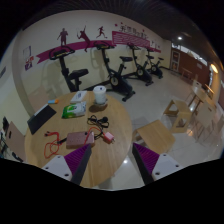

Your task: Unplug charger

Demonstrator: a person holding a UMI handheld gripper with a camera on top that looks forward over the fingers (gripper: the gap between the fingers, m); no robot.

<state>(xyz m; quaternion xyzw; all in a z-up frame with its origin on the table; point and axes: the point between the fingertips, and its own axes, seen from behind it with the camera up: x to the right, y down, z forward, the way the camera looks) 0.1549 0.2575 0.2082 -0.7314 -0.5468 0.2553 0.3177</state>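
Gripper view: claw [112, 165] spread, holding nothing, above round wooden desk [120, 150]. Charger [76, 140] with cable [97, 122] lies ahead of left finger.

The gripper [113, 165] hangs above a round wooden tabletop [115, 135], its two fingers [82, 166] spread apart with purple pads facing inward and nothing between them. On the tabletop, ahead of the fingers: a black cable [97, 122] lying in loops near the centre, a pink flat item [77, 139] beside it, a green box [73, 108] further back, and a white paper roll [100, 95] standing upright at the far edge. The charger itself cannot be made out. Wooden chairs [185, 115] stand to the right of the tabletop. Exercise bikes [120, 75] line the far wall, which bears pink figure graphics [90, 33].
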